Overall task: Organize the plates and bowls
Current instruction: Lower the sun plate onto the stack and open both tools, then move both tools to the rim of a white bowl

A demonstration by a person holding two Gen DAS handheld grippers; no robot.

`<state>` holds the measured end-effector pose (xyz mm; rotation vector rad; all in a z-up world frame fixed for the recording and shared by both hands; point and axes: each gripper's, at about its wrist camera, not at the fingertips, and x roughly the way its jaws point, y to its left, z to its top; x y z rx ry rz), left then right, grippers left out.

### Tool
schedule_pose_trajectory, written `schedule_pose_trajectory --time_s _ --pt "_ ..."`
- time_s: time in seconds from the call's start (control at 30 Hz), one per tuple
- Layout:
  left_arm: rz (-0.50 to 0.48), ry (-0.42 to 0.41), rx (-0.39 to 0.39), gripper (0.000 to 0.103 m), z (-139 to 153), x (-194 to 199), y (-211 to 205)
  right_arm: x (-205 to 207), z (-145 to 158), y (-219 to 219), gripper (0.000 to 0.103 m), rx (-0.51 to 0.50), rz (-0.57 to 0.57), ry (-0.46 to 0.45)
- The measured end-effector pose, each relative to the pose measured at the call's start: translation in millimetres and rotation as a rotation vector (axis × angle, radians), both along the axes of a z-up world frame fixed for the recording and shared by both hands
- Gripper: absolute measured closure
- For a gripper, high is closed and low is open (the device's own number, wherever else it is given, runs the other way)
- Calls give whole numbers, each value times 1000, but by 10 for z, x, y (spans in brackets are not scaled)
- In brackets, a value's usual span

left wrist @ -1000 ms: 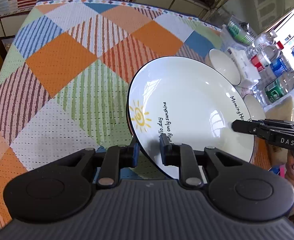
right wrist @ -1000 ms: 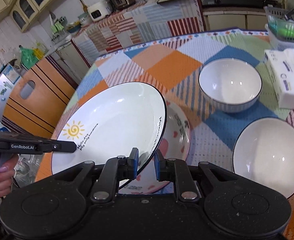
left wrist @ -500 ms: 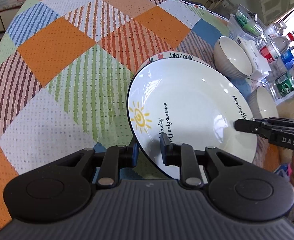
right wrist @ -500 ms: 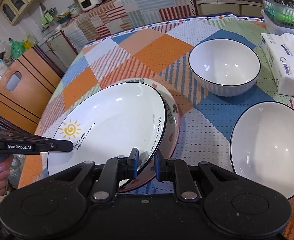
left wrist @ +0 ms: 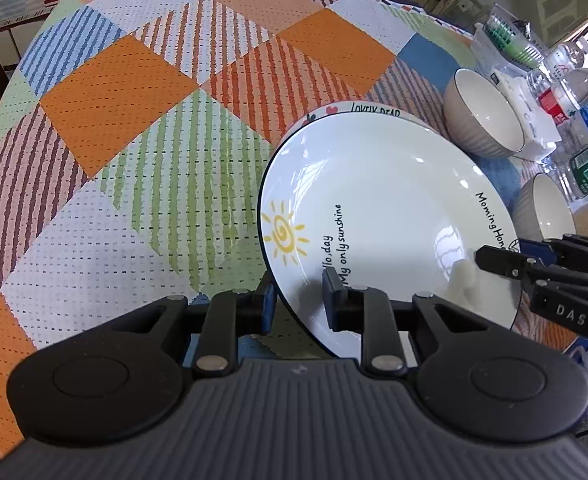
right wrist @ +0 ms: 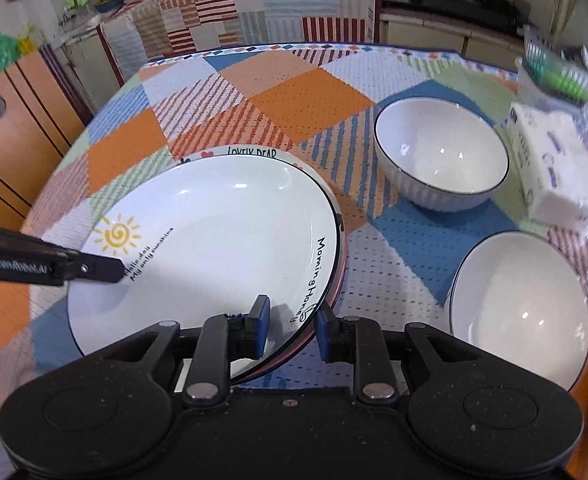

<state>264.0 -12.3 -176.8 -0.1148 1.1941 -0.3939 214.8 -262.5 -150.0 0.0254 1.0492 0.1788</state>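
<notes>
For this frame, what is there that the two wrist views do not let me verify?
- Lower plate: the sun plate covers all but its lettered far rim in both views.
- Whether the two plates touch: contact hidden under the sun plate.
- Right gripper: the rim sits between its fingers, but clamped or just released is unclear.
- Near bowl: partly behind the gripper body in the right view, cut down to a sliver in the left view.
- Bottles: labels too small, blurred.

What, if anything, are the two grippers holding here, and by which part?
Both hold the sun plate by its rim, on opposite sides: left gripper near the sun, right gripper by the "Morning Honey" lettering.
</notes>
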Motion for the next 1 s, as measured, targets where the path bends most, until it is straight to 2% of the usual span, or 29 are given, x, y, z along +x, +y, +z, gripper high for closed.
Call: schedule_pose_trajectory --time_s 0.17,0.47,0.57,0.77,1.0 --pt "-24 -20 94 81 28 -17 -149 -15 -39 66 71 -83 0 -10" --pt "49 -25 108 81 33 -67 -161 -65 -82 119 70 -148 53 -63" --pt "76 -18 113 82 70 -110 -168 -69 -83 86 70 -132 53 -75" --pt "117 -41 135 83 368 -286 -193 -200 89 -72 71 -79 74 -153" --pt "102 -90 202 83 942 -452 -339 -350 557 -419 71 -6 122 -238"
